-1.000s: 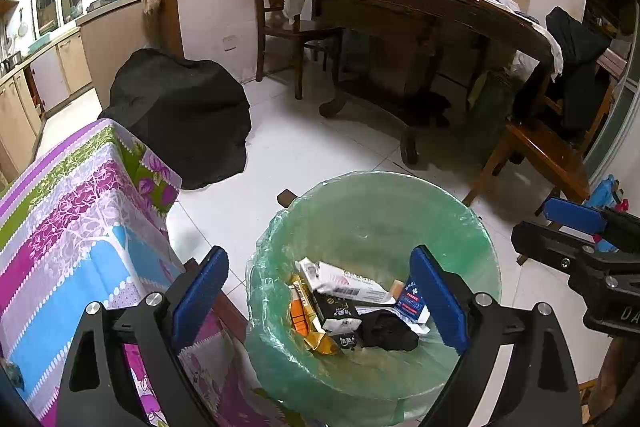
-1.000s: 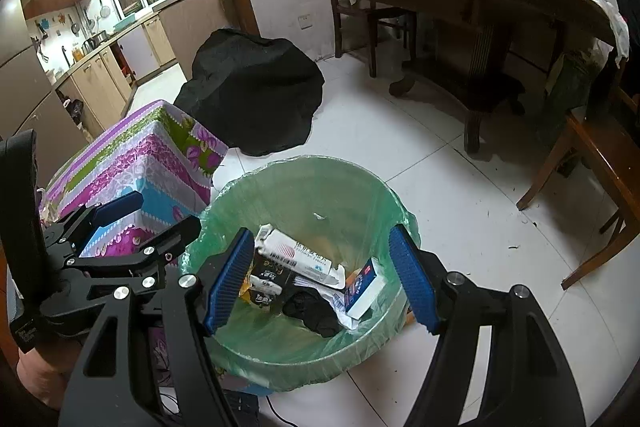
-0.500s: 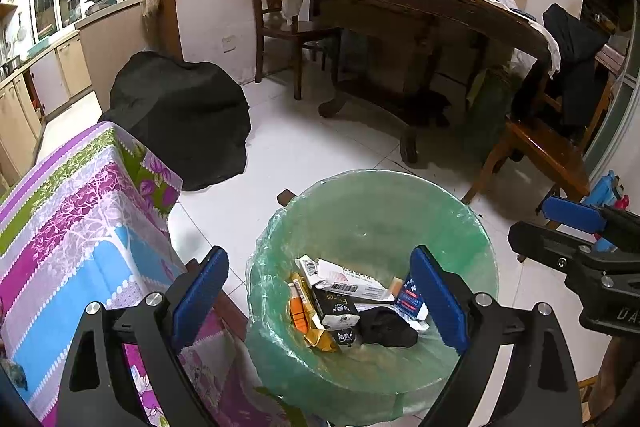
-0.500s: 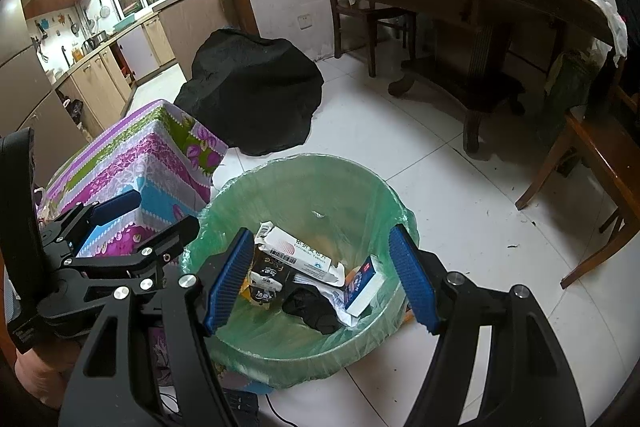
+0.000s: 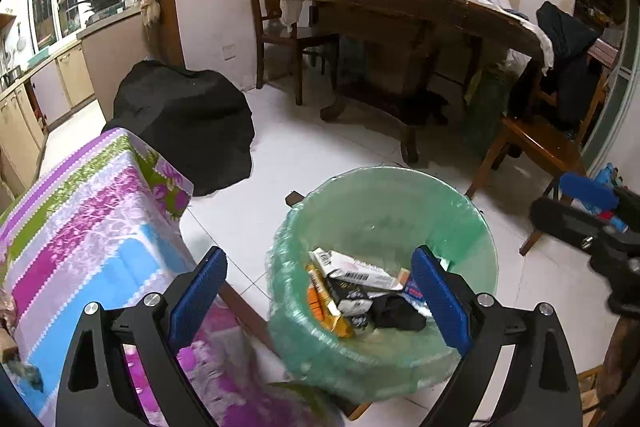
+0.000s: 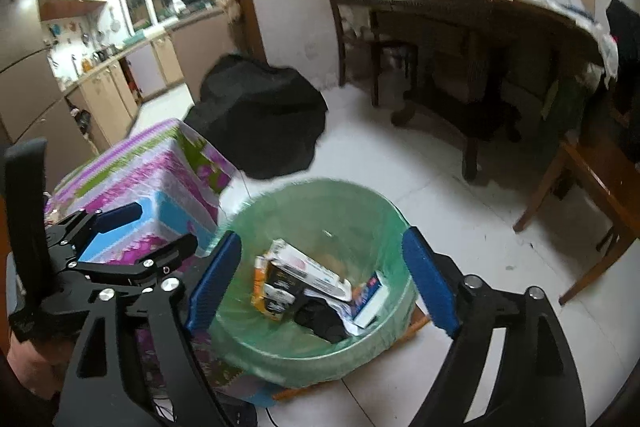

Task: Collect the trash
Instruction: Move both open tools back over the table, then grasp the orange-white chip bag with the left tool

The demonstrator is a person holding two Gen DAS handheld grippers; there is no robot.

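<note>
Above green-lined bin (image 6: 320, 359), both claws gaping empty, right claw (image 6: 322, 283) just widened, striped table (image 5: 80, 227) beside.

The green-lined bin (image 5: 472, 227) stands open-topped, trash low inside, so there's clear room above its rim. Just beside it on one side crowds the floral-clothed table (image 5: 92, 227); beyond it bare white floor (image 5: 320, 155), then a wooden chair (image 5: 536, 147).

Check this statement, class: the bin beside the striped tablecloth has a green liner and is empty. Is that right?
Not quite. The bin does have a green liner and stands beside the striped tablecloth, but it is not empty: cartons and wrappers lie at its bottom. The right wrist view shows this clearly.
</note>
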